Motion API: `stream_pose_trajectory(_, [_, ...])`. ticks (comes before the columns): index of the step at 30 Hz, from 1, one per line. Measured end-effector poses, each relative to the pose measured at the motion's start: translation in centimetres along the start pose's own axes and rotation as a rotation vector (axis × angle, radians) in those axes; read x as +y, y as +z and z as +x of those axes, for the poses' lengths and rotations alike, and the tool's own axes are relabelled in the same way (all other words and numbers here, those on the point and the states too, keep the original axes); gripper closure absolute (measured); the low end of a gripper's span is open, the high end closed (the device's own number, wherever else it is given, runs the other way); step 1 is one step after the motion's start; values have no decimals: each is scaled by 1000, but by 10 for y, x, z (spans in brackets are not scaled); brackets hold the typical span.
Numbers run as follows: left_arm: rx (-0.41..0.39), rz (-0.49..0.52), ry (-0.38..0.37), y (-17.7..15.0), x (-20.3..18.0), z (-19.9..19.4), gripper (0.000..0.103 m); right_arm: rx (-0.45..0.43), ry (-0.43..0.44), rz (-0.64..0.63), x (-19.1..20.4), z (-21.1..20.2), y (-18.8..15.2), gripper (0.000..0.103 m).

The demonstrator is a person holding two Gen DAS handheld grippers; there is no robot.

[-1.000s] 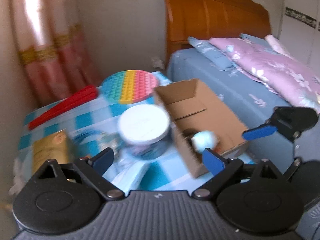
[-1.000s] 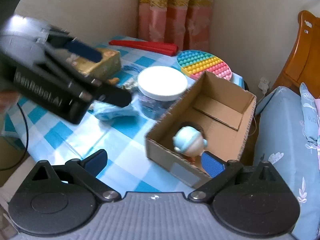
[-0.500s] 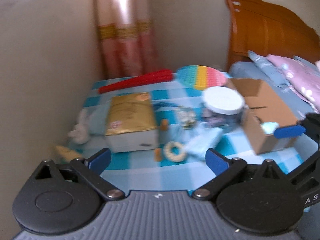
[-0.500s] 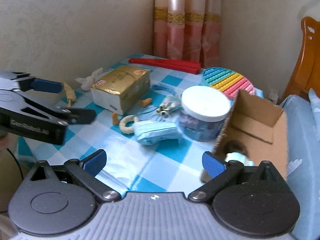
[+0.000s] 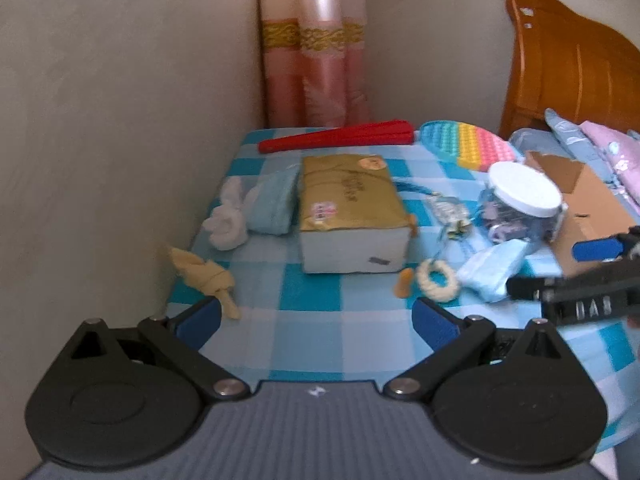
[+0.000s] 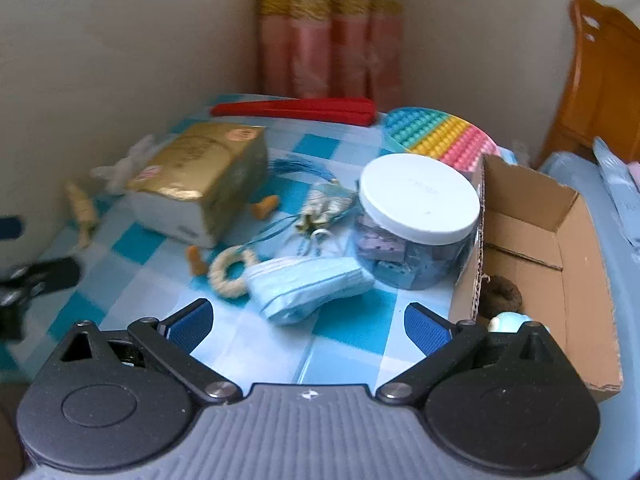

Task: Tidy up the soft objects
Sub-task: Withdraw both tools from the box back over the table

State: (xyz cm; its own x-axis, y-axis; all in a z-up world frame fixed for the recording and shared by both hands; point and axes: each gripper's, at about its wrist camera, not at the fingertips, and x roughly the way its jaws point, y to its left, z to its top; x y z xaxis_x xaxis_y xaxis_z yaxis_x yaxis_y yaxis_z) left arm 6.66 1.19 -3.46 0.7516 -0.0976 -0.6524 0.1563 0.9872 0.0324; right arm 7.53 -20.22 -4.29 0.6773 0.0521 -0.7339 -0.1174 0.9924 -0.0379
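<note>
With both the left gripper (image 5: 316, 318) and right gripper (image 6: 306, 322) spread wide and empty, only a pale blue toy (image 6: 508, 322) and what may be a brown scrunchie (image 6: 502, 294) are seen in the cardboard box (image 6: 576, 272), while the knotted yellow cloth (image 5: 204, 274), white cloth (image 5: 228, 222) and folded blue masks (image 6: 308, 282) are left on the checked table (image 5: 320, 340).

Soft things strewn on a tabletop (image 5: 320, 328) beside a bed

A folded fan (image 5: 336, 138) lies along the far edge, a bubble mat (image 5: 468, 146) at the far right corner. A wrapped box (image 5: 352, 212) sits mid-table; a rolled cloth (image 5: 274, 204) touches its left side, a knotted cloth (image 5: 204, 272) at the left edge. A lidded jar (image 6: 416, 224) stands against a carton (image 6: 536, 264) at the right edge, a mask pack (image 6: 308, 288) before it.
</note>
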Motion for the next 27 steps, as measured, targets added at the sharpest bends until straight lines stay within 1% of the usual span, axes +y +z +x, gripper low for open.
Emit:
stream_pose_trajectory(2, [-3, 13, 32, -2, 2, 3, 2, 11, -38, 34, -1, 11, 6, 0])
stream_pose_trajectory(4, [1, 27, 42, -3, 4, 7, 2, 21, -69, 71, -2, 22, 13, 0])
stream_pose_trajectory(8, [18, 20, 28, -4, 11, 14, 2, 35, -105, 119, -2, 39, 27, 0])
stream_pose_trajectory(12, [28, 14, 24, -6, 16, 19, 2, 68, -146, 149, 0, 60, 36, 0])
stream_pose_trajectory(17, [39, 1, 21, -7, 22, 23, 2, 112, -189, 154, 3, 75, 33, 0])
stream_pose_trajectory(20, [45, 4, 15, -8, 23, 25, 2, 142, -205, 161, 0, 77, 27, 0])
stream_pose_trajectory(22, [49, 7, 9, -9, 22, 26, 2, 153, -218, 138, 2, 75, 23, 0])
stream_pose_trajectory(27, [57, 17, -3, -10, 20, 31, 2, 169, -202, 109, 7, 67, 14, 0])
